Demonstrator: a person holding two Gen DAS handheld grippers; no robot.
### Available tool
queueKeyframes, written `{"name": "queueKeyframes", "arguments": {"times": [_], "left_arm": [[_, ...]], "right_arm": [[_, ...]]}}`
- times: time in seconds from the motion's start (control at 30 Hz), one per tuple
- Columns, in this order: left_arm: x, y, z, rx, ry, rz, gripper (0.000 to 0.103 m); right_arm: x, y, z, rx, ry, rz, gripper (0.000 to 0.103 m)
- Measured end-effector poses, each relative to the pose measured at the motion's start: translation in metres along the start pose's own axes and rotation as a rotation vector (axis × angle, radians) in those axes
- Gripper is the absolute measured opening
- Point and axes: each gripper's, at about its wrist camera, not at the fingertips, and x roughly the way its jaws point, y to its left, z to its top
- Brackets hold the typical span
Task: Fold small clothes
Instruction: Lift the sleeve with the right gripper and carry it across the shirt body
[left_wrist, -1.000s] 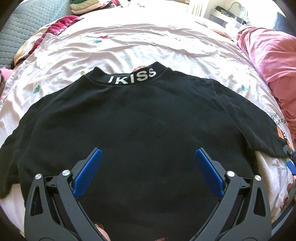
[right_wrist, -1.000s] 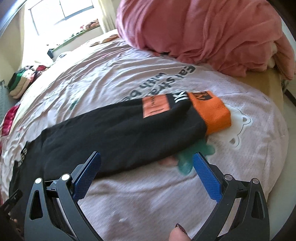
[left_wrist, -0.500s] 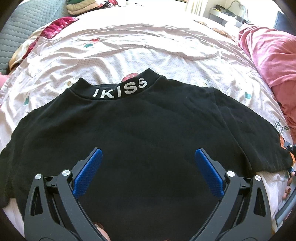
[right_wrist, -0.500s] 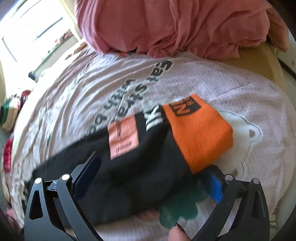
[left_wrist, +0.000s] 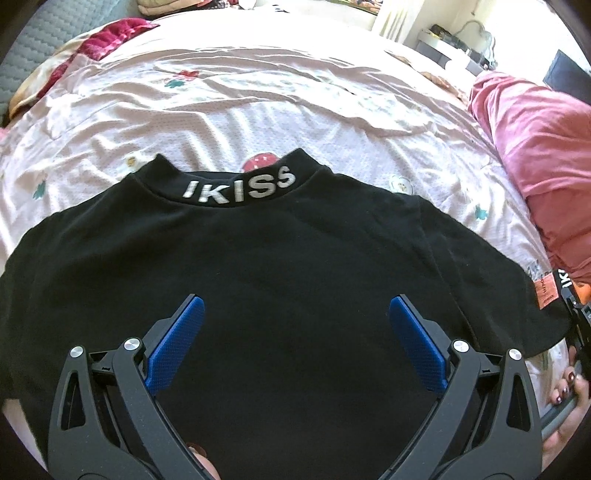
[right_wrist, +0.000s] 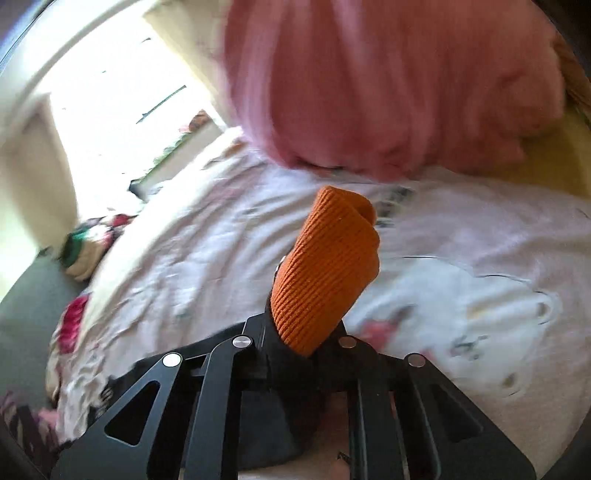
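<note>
Black sweatshirt lies spread flat on the bed. Looks like the sleeve fold: right gripper jaws just clamped onto the orange cuff; next, carry it across the body. Left gripper hovers with jaws released. No containers around.
</note>
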Motion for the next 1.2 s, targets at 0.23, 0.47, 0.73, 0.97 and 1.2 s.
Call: {"name": "queueKeyframes", "arguments": {"times": [0.23,0.47,0.73,0.97,1.2], "left_arm": [[-0.031,0.026,-0.003,-0.047,-0.031,-0.005,0.094],[-0.054,0.054,-0.008,-0.092,-0.049,-0.020,0.094],[-0.071,0.089,-0.016,-0.163,-0.054,-0.046,0.094],[-0.081,0.127,-0.022,-0.256,-0.071,-0.088,0.094],[-0.085,0.148,-0.025,-0.316,-0.081,-0.200,0.094]], "right_arm": [[-0.008,0.069,-0.020,-0.165,0.015,0.179,0.012],[-0.014,0.137,-0.046,-0.287,0.064,0.280,0.012],[-0.012,0.202,-0.076,-0.347,0.130,0.370,0.012],[-0.006,0.245,-0.108,-0.433,0.198,0.407,0.012],[0.007,0.275,-0.137,-0.495,0.266,0.419,0.014]]}}
